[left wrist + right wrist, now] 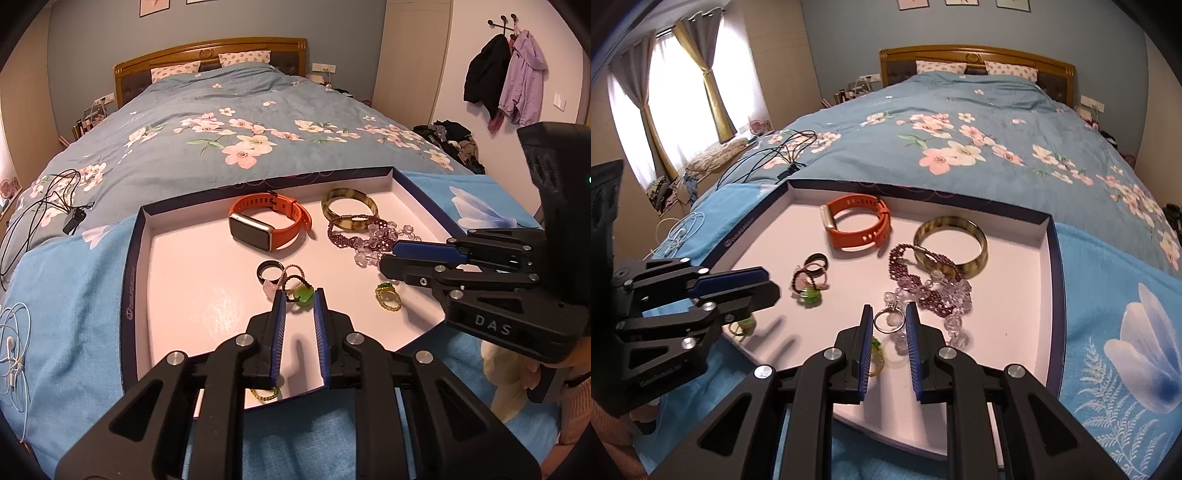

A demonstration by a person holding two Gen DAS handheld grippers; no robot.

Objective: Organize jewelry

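Jewelry is spread loose in a shallow white box [140, 258] with dark blue walls, set on a blue towel [66, 295] at the foot of the bed. Starting at the left, a printed logo on the box's side wall is too smeared to be read, and a green bead bracelet [264, 394] is mostly hidden under the left gripper [299, 306]. Its fingers are left just a narrow gap apart, with nothing pinched. Next, a black ring [269, 272] and a green pendant [303, 294] on a brown cord are tangled together, with an orange watch [269, 221] behind them. Further right, a mottled amber bangle [349, 206] is overlapped by a purple bead necklace [369, 236]. A silver ring [888, 325] is seen past the tips of the right gripper [888, 308], whose fingers are also barely parted and empty; a gold ring [388, 295] is partly covered by it. "DAS" can be read on that gripper.
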